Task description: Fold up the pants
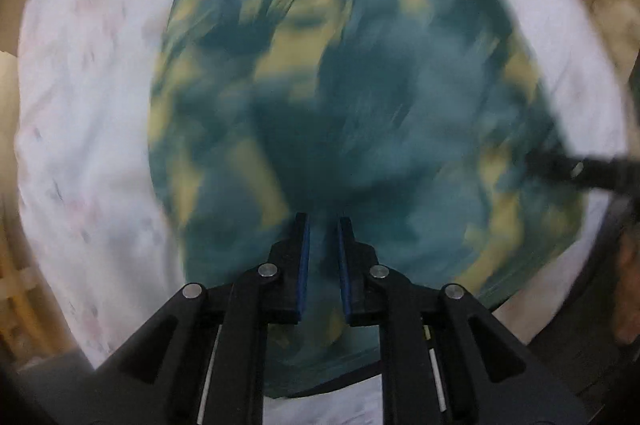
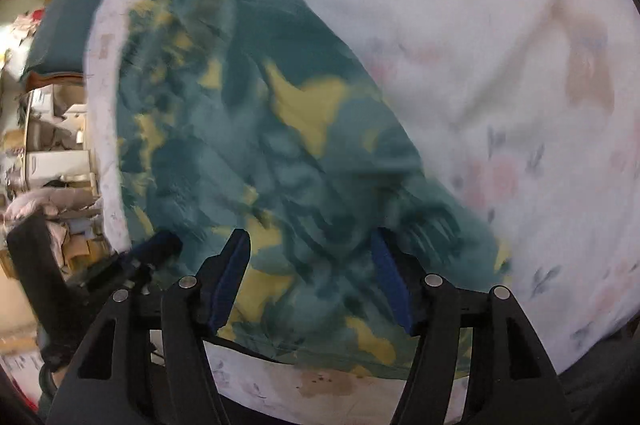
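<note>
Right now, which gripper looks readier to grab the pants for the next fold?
Probably the right gripper: its jaws stand wide over the pants. The left gripper is open only a narrow slit.

Both views are lit softly and evenly, with no hard glare and no clear single light source. Heavy motion blur smears the teal and yellow pants [image 1: 320, 97] in the left wrist view, so the print reads only as streaks; the left gripper [image 1: 323, 225] below the pants stays sharp. In the right wrist view the pants are streaked too, and the pale flowered sheet [image 2: 500, 65] beside them looks washed out and soft. A faint dark shadow lies under the near hem of the pants. The fisheye lens bends everything toward the dark round rim of each picture.
</note>
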`<state>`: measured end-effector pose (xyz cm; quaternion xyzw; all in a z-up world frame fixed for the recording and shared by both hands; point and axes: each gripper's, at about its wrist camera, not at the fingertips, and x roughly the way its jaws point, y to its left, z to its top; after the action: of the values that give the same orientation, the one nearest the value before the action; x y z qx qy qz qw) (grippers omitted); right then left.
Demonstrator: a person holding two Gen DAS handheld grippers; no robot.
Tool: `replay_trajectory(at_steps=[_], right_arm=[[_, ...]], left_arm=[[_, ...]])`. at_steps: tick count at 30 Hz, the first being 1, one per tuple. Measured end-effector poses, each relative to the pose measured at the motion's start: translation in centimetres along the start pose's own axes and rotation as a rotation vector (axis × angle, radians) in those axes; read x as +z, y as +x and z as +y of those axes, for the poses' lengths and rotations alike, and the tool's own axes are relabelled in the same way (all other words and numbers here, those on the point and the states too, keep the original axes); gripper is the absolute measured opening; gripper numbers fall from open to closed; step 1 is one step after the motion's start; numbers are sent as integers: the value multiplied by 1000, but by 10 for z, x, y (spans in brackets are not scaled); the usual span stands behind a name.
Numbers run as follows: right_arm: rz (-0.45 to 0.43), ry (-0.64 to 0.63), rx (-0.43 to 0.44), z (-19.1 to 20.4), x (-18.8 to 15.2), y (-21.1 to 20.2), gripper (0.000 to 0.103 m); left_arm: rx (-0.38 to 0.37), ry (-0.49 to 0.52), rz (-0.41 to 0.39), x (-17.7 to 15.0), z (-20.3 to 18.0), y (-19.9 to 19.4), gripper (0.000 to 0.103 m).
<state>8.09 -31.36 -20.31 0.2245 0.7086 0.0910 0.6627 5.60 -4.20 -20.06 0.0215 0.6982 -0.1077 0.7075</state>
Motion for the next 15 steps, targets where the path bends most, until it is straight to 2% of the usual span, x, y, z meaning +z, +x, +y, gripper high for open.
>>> replay_trajectory(at_steps=[2,5,7,8,9,10,11,13,15], right_arm=[[41,8,-5,-7,-7,7,65],[51,4,-22,-4,-5,-6,65],[0,-32,17,3,2,-26,65],[-30,-64,45,10,10,-38,65],[-56,-89,54,15,19,-47,65],[-89,-118,52,21,30,-56,65],[-130,-147,39,29,46,-66,65],[-183,-186,61,39,74,-78,65],[-207,-241,104,56,107,-80,65]], left_arm=[[0,19,14,-5,2,-3,11],[-43,-31,56,-2,10,-14,11],[-71,-81,6,8,26,-36,15],[-67,-98,-46,17,34,-50,24],[-54,-110,-88,24,39,-59,43],[-32,-129,-148,36,47,-72,53],[-17,-155,-224,53,58,-86,70],[-28,-172,-301,81,72,-100,73],[-13,-199,-308,112,85,-104,71]])
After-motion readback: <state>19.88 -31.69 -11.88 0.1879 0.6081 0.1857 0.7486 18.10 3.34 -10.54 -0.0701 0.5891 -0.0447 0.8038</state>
